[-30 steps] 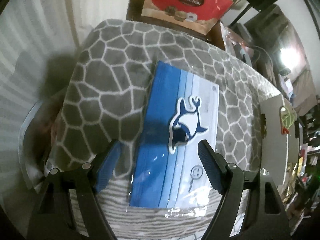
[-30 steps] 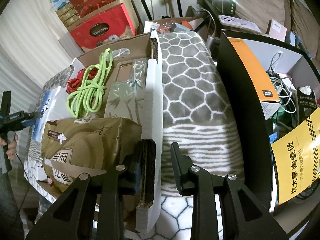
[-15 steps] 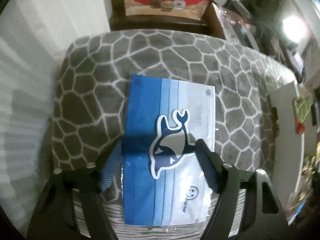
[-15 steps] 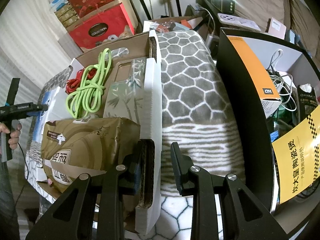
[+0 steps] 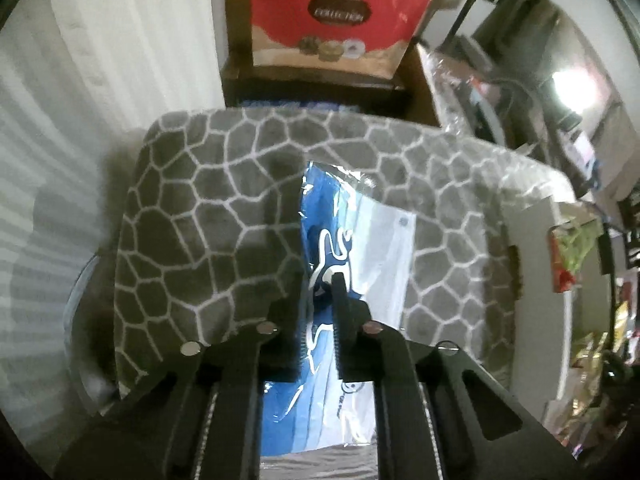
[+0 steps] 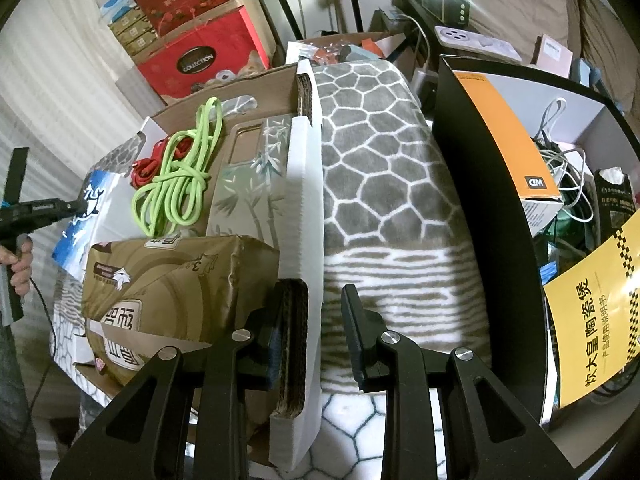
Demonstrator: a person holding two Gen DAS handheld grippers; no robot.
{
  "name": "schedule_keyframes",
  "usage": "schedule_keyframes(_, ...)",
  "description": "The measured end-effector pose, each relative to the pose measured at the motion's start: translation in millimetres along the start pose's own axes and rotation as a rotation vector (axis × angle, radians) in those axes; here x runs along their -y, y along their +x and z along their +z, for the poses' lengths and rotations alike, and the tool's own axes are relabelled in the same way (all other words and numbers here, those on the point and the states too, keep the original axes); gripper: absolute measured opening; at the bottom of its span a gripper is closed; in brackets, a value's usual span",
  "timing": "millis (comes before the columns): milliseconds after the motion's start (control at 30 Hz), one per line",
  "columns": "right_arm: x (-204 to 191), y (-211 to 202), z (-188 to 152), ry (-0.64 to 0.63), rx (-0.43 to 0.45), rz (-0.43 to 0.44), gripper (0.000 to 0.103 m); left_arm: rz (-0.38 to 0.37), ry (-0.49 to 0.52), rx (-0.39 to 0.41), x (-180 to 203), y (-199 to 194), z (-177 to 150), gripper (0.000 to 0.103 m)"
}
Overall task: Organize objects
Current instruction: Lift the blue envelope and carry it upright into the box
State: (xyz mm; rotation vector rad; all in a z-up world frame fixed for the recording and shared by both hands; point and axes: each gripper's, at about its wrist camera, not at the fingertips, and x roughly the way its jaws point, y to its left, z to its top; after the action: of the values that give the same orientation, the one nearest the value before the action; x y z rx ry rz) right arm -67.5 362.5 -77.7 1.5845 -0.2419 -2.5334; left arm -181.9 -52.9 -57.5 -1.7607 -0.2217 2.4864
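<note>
A blue-and-white whale-print packet [image 5: 384,248] is bent up off the grey honeycomb blanket [image 5: 200,208]. My left gripper [image 5: 318,280] is closing on it, with its pads pinching the packet's blue side. In the right wrist view that left gripper [image 6: 78,205] holds the packet [image 6: 80,236] tilted, just left of the cardboard box [image 6: 308,184]. My right gripper [image 6: 314,288] straddles the box's near wall. Its left finger is inside against the cardboard, and a gap shows at the right finger.
The box holds a green rope [image 6: 176,184], a red cord [image 6: 146,166], a bamboo-print case [image 6: 248,176] and a brown tissue pack [image 6: 172,280]. A black bin [image 6: 472,184] of cables stands to the right. Red gift boxes [image 5: 332,12] stand behind. A hand [image 6: 20,264] grips the left tool.
The left jaws went from wide open around the flat packet to pinched on it, and the packet has folded and lifted. The right gripper and box have not moved.
</note>
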Motion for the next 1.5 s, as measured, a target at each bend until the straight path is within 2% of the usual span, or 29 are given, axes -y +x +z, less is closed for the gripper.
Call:
schedule_keyframes(167,0,0,0,-0.001,0.0,-0.001,0.027,-0.07,-0.005,0.06,4,-23,4,0.003)
schedule_keyframes(467,-1,-1,0,0.003,0.0,0.0,0.027,-0.225,0.02,0.138,30,-76,3,0.002)
schedule_keyframes(567,-1,-2,0,0.003,0.0,0.001,0.027,-0.278,0.036,0.163,45,-94,2,0.002)
schedule_keyframes(733,-2,-4,0,0.002,0.002,0.002,0.027,-0.411,0.063,0.18,78,-121,1,0.002)
schedule_keyframes(900,-3,-4,0,0.001,0.002,0.001,0.027,-0.5,0.094,0.199,114,-143,1,0.002)
schedule_keyframes(1033,-2,-5,1,0.001,0.002,0.002,0.027,-0.596,0.066,0.2,139,-150,5,0.002)
schedule_keyframes(1167,-3,-5,1,0.003,0.003,0.003,0.027,-0.698,-0.008,0.171,154,-133,9,0.002)
schedule_keyframes(1333,-4,-5,2,0.001,0.002,0.002,0.027,-0.784,-0.132,0.095,162,-76,5,0.002)
schedule_keyframes(1500,-5,-5,2,0.0,0.001,0.001,0.027,-0.788,-0.211,0.024,165,-18,-8,0.002)
